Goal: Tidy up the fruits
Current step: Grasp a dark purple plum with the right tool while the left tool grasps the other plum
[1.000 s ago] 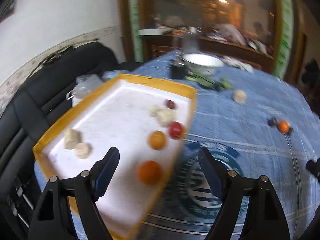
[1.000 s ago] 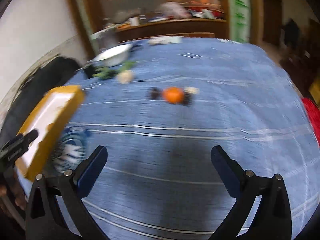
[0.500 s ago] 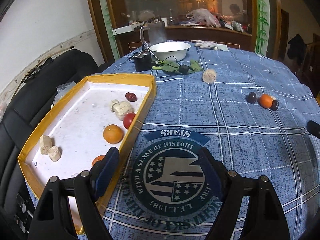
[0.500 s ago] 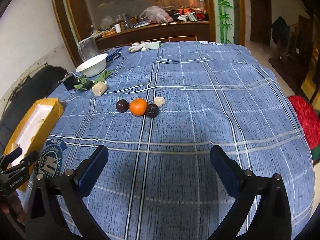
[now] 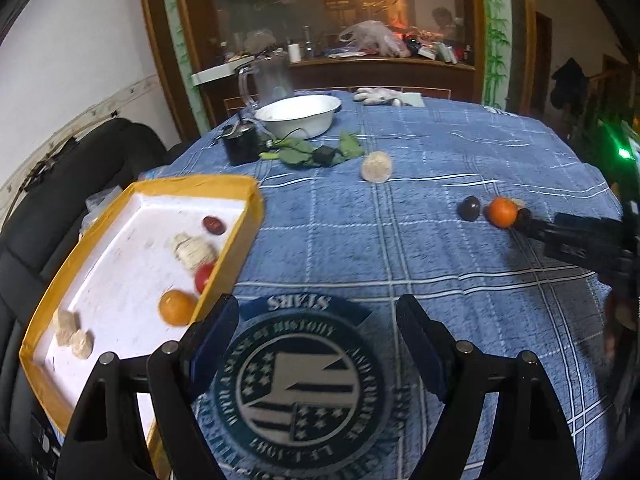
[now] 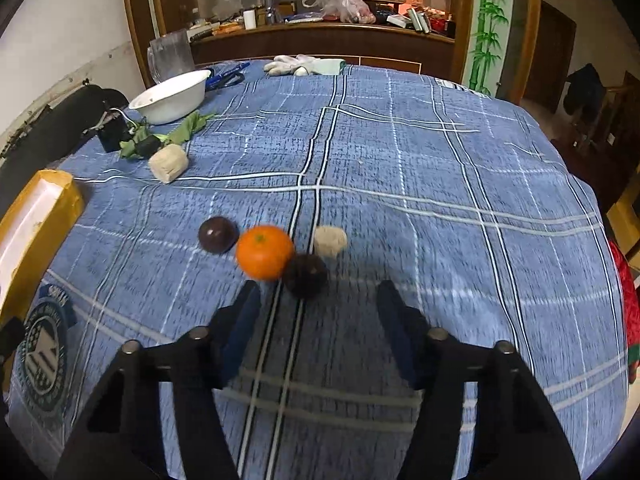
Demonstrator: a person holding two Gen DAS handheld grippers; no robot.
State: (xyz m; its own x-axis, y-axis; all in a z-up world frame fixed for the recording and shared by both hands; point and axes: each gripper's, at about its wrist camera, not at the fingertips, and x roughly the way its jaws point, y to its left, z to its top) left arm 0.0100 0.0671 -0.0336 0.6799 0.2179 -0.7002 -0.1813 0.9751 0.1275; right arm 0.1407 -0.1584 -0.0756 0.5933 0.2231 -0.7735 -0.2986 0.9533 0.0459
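A yellow-rimmed white tray (image 5: 244, 184) lies at the table's left and holds an orange (image 5: 176, 307), a red fruit (image 5: 203, 276), a dark red fruit (image 5: 213, 225) and pale chunks (image 5: 192, 249). My left gripper (image 5: 318, 344) is open over the round emblem on the cloth, just right of the tray. On the blue cloth an orange (image 6: 264, 252) sits between two dark round fruits (image 6: 217, 234) (image 6: 306, 275), with a pale chunk (image 6: 329, 241) behind. My right gripper (image 6: 318, 326) is open, its fingertips just short of the nearer dark fruit. The right gripper (image 5: 576, 240) also shows in the left wrist view.
At the back left stand a white bowl (image 6: 172, 96), a glass jug (image 6: 170, 56), a black box (image 5: 240, 145) with wires, green leaves (image 6: 188, 128) and a pale roll (image 6: 169, 163). White gloves (image 6: 300, 66) lie at the far edge. A black chair (image 5: 60, 184) flanks the tray.
My left gripper swung right, away from above the tray to over the emblem. My right gripper moved forward toward the orange and dark fruits, and its jaws have narrowed somewhat.
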